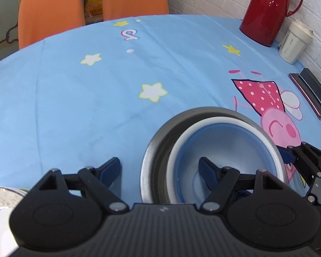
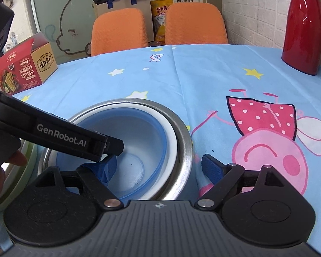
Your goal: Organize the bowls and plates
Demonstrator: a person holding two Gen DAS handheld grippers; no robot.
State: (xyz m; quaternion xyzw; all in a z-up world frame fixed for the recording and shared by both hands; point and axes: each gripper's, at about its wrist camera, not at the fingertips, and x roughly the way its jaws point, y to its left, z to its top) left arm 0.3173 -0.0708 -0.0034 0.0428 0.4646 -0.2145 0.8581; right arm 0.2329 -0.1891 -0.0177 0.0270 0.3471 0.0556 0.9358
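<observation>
A blue bowl (image 1: 231,147) sits inside a white bowl (image 1: 203,126), which sits inside a steel bowl (image 1: 160,150), nested on the blue tablecloth. My left gripper (image 1: 160,169) is open, straddling the stack's near left rim, with its right finger inside the blue bowl. In the right wrist view my right gripper (image 2: 160,167) is open, straddling the right rim of the same stack (image 2: 139,145), with its left finger inside the blue bowl (image 2: 139,132). The left gripper's black body (image 2: 60,135) crosses over the bowl there.
A red thermos (image 1: 267,10), a white cup (image 1: 295,40) and a dark case (image 1: 310,92) stand by the brick wall at right. A plate (image 1: 0,203) lies at lower left. A red cracker box (image 2: 25,68) stands far left. Two orange chairs (image 2: 158,27) stand behind the table.
</observation>
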